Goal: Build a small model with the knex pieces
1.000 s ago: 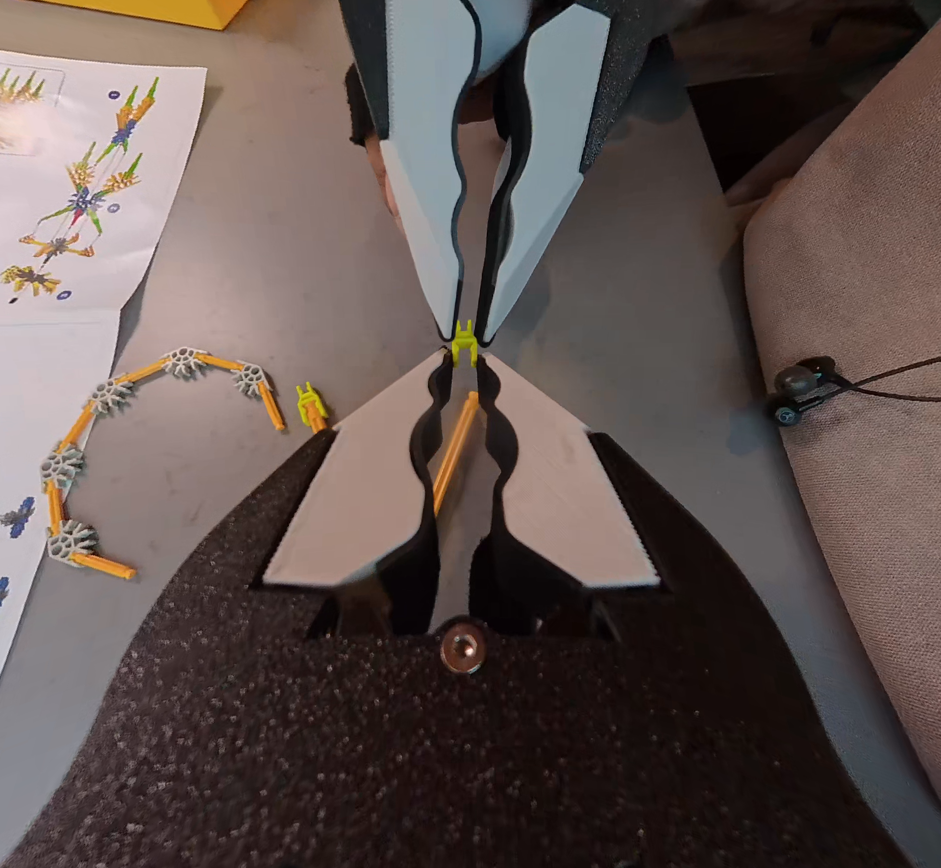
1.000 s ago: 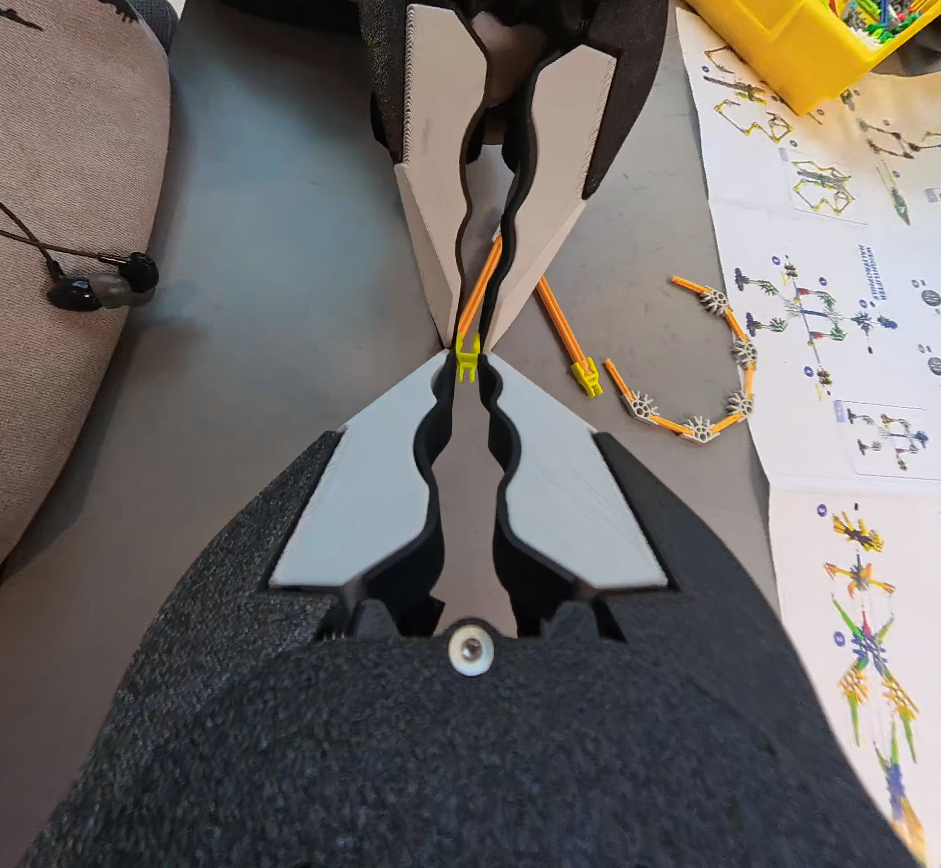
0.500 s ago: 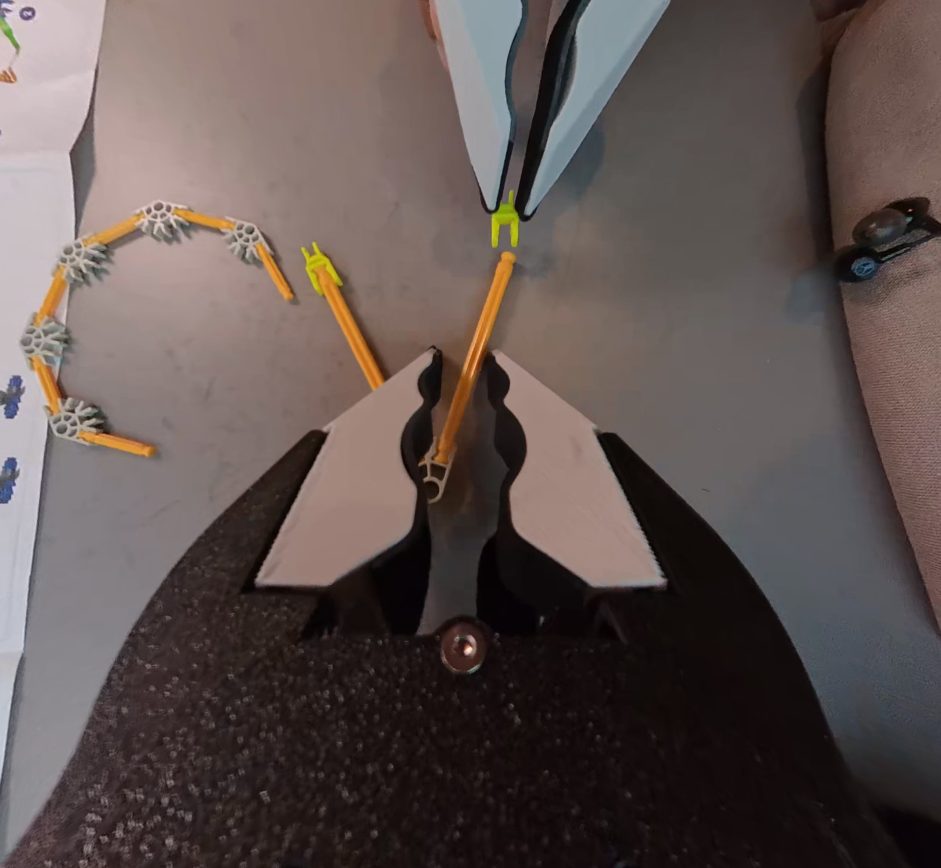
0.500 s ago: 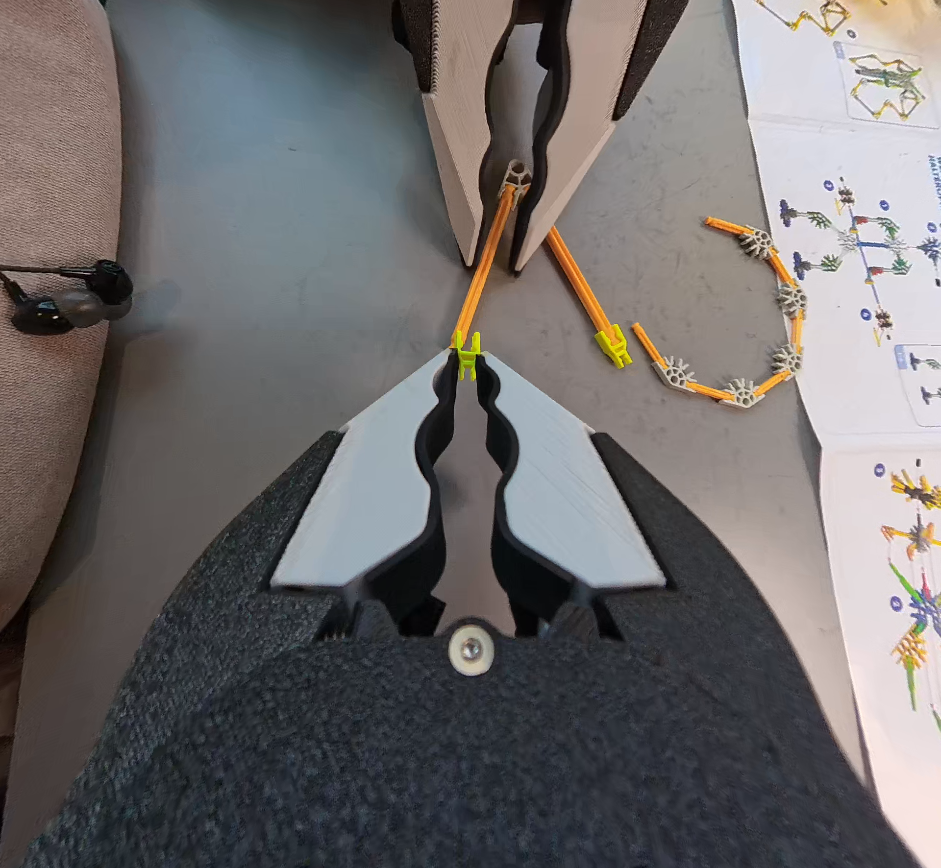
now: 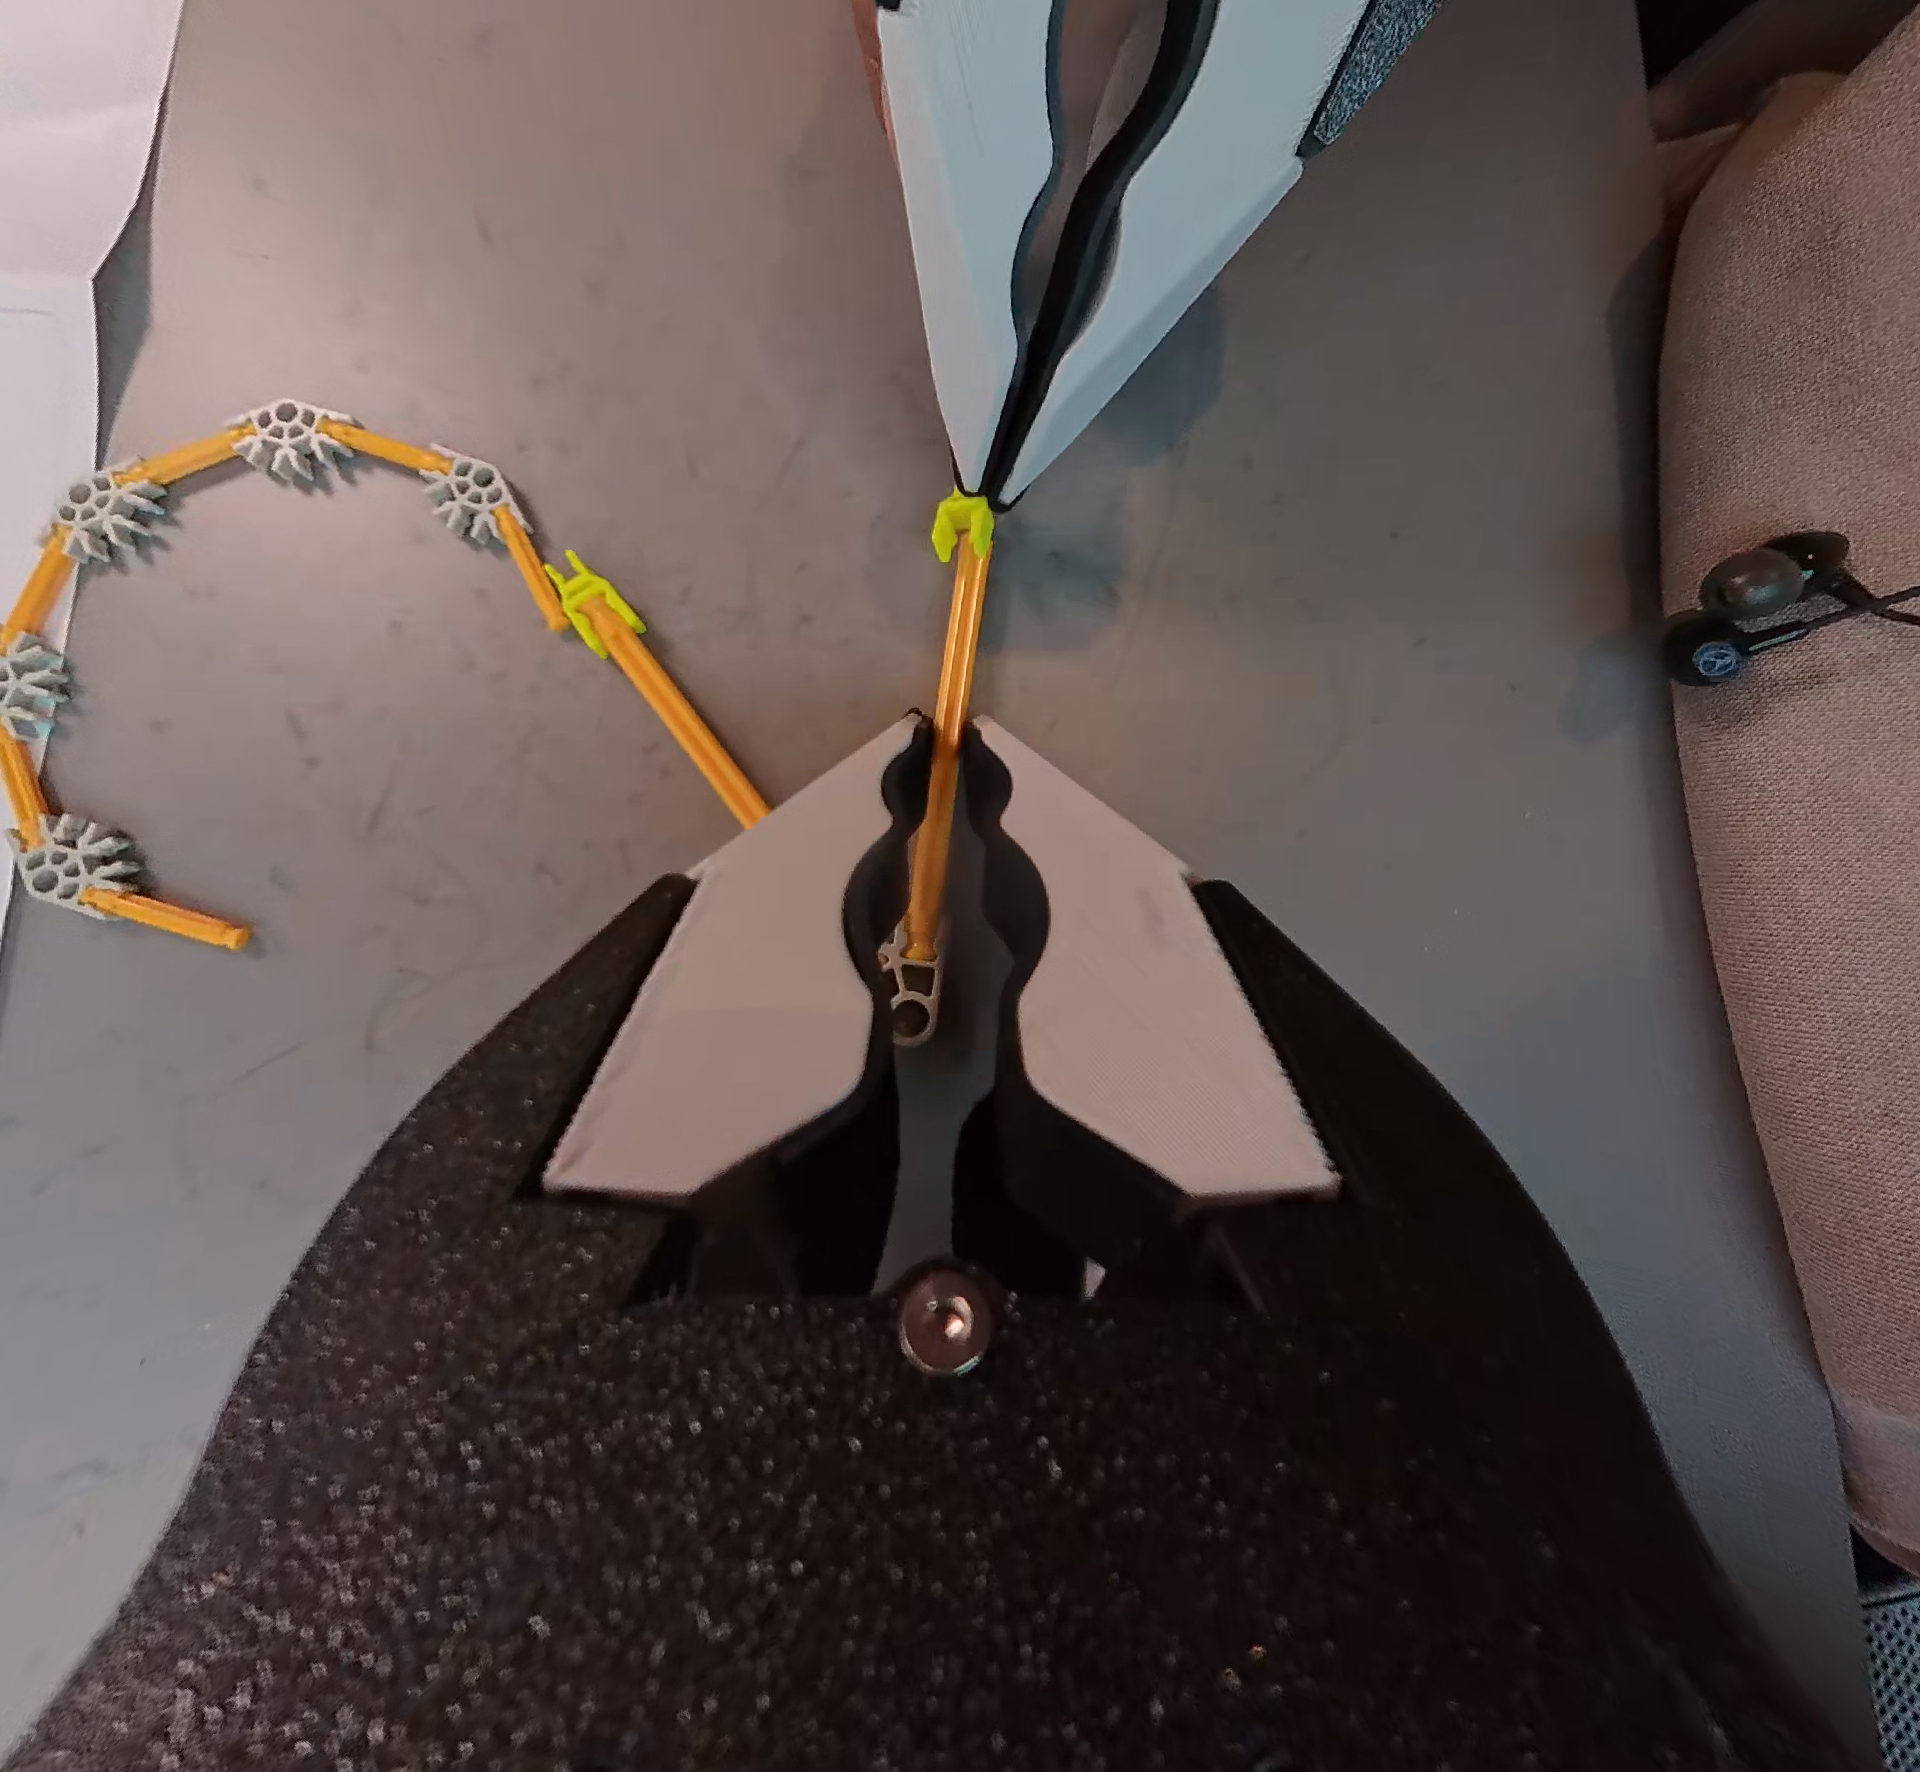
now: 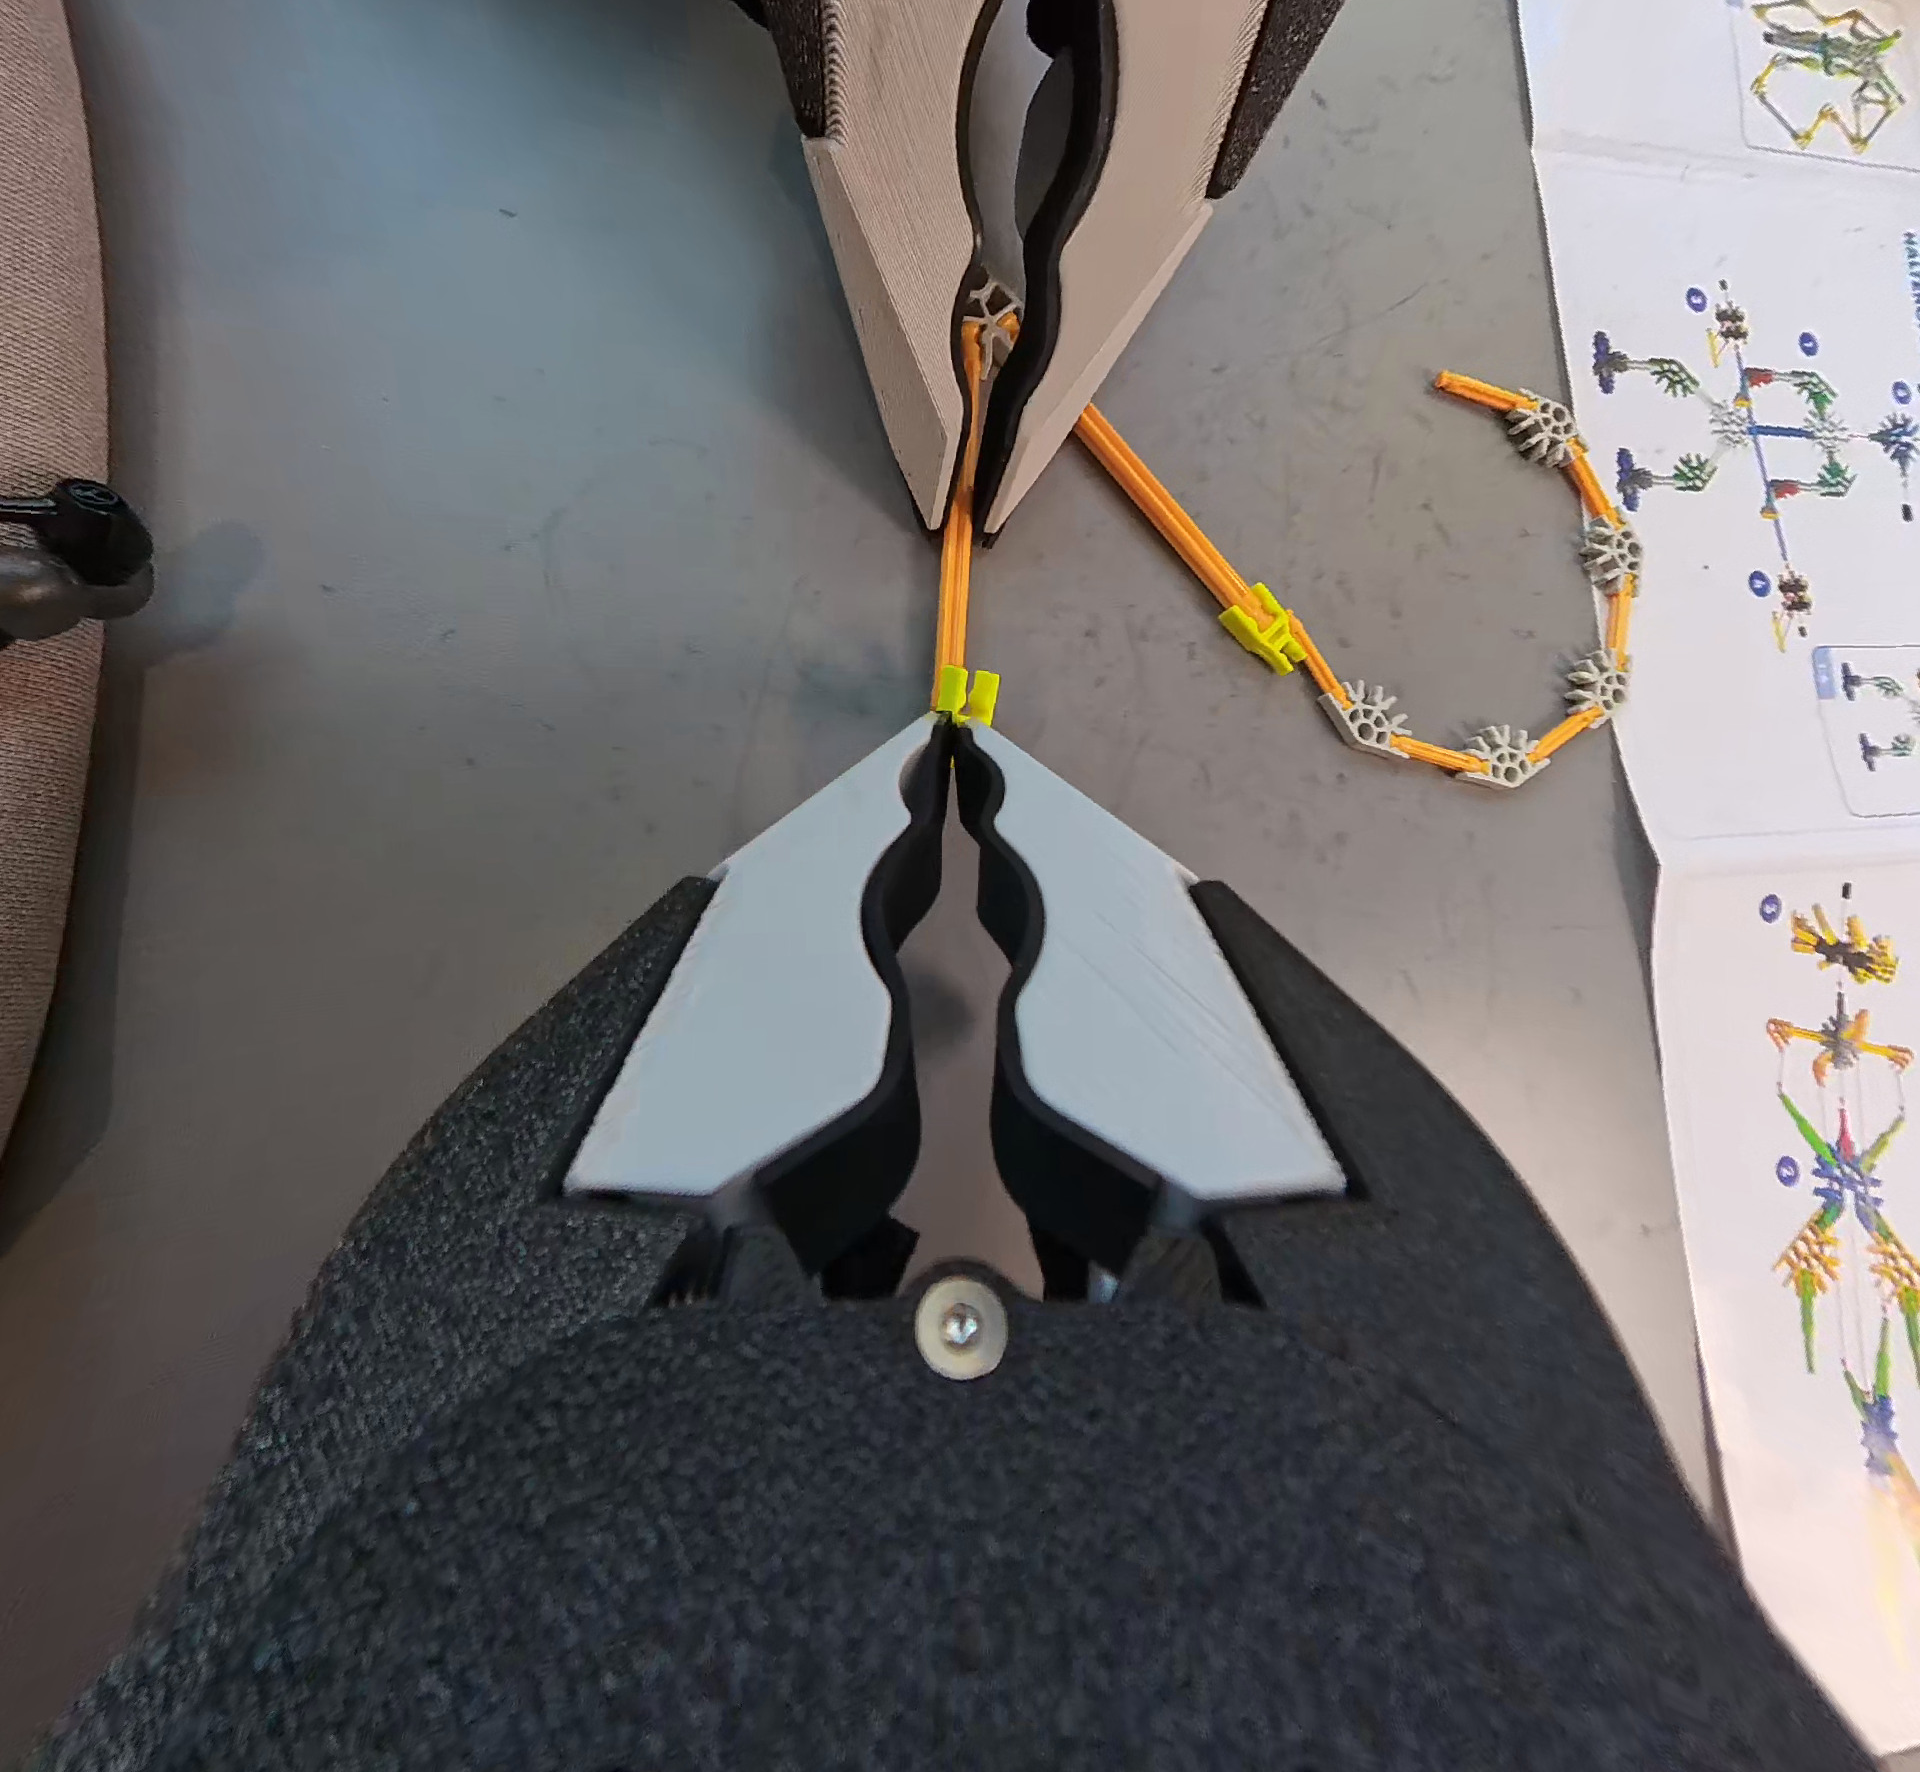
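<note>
The left gripper (image 5: 943,723) pinches a thin orange plastic rod (image 5: 958,642); just ahead, the right gripper (image 6: 948,728) nips a lime-green plastic clip (image 6: 964,692) touching its tip. Slight misalignment could pop the clip free.

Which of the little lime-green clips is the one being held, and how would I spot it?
Start at the grey table, where two grey tools meet tip to tip. Pinched in the right tool is the held lime-green clip, on an orange rod gripped by the left tool. The other clip lies flat, touching neither tool.
</note>
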`<state>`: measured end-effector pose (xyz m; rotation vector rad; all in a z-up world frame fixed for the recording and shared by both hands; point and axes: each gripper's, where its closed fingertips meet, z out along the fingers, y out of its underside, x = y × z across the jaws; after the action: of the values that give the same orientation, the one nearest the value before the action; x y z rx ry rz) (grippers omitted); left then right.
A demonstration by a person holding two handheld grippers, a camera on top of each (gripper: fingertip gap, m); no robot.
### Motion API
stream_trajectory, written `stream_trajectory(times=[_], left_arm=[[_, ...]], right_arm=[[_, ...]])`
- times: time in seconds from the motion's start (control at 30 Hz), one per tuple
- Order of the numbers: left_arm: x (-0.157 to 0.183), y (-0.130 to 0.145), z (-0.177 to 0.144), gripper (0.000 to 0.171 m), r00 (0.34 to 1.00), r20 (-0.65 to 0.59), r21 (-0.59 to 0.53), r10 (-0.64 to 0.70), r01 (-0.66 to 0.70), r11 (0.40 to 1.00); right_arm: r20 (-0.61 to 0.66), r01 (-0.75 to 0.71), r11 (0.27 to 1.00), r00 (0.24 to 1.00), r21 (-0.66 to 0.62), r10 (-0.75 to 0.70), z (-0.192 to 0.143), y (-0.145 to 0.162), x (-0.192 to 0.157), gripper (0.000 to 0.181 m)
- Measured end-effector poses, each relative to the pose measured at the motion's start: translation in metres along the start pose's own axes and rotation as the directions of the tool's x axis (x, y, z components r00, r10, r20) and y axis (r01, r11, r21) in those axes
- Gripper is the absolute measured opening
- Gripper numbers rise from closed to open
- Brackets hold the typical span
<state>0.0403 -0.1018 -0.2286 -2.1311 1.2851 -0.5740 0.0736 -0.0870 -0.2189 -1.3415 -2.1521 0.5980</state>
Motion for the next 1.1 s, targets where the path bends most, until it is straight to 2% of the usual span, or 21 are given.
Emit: stream_trajectory(times=[0.13, 0.23, 0.3, 0.47, 0.57, 0.63, 0.7, 0.9, 1.1], left_arm=[[0.000, 0.000, 0.000, 0.005, 1.000, -0.002, 0.002, -0.001, 0.001, 1.000], [0.000, 0.000, 0.000, 0.006, 1.000, -0.002, 0.002, 0.001, -0.001, 1.000], [0.000, 0.000, 0.000, 0.005, 1.000, -0.003, 0.003, 0.001, 0.000, 1.000], [0.000, 0.000, 0.000, 0.005, 1.000, -0.004, 0.004, 0.000, 0.000, 1.000], [0.000, 0.000, 0.000, 0.005, 1.000, -0.005, 0.005, 0.000, 0.000, 1.000], [0.000, 0.000, 0.000, 0.006, 1.000, -0.006, 0.006, -0.002, 0.002, 1.000], [0.000, 0.000, 0.000, 0.006, 1.000, -0.011, 0.008, -0.006, 0.006, 1.000], [0.001, -0.003, -0.004, 0.007, 0.998, -0.048, 0.044, -0.042, 0.044, 0.998], [0.001, -0.006, -0.006, 0.008, 0.998, -0.046, 0.057, -0.043, 0.045, 0.997]], right_arm=[[0.022, -0.001, 1.000, 1.000, 0.000, 0.001, -0.002, -0.001, -0.001, 0.001], [0.044, -0.031, 0.999, 0.999, 0.013, 0.031, -0.003, -0.004, 0.001, 0.010], [0.063, -0.082, 0.997, 0.995, 0.011, 0.081, -0.002, -0.002, 0.004, 0.016], [0.119, -0.278, 0.961, 0.954, 0.011, 0.275, -0.001, 0.002, 0.015, 0.013], [0.137, -0.319, 0.947, 0.938, -0.025, 0.320, 0.002, 0.006, 0.012, 0.013], [0.144, -0.330, 0.944, 0.933, -0.023, 0.330, 0.004, 0.003, 0.010, 0.011], [0.148, -0.306, 0.952, 0.941, -0.023, 0.306, 0.005, 0.001, 0.008, 0.002], [0.120, -0.142, 0.990, 0.982, -0.027, 0.144, 0.001, -0.001, 0.006, 0.000], [0.125, -0.209, 0.978, 0.970, -0.008, 0.208, 0.000, -0.007, 0.011, 0.010]])
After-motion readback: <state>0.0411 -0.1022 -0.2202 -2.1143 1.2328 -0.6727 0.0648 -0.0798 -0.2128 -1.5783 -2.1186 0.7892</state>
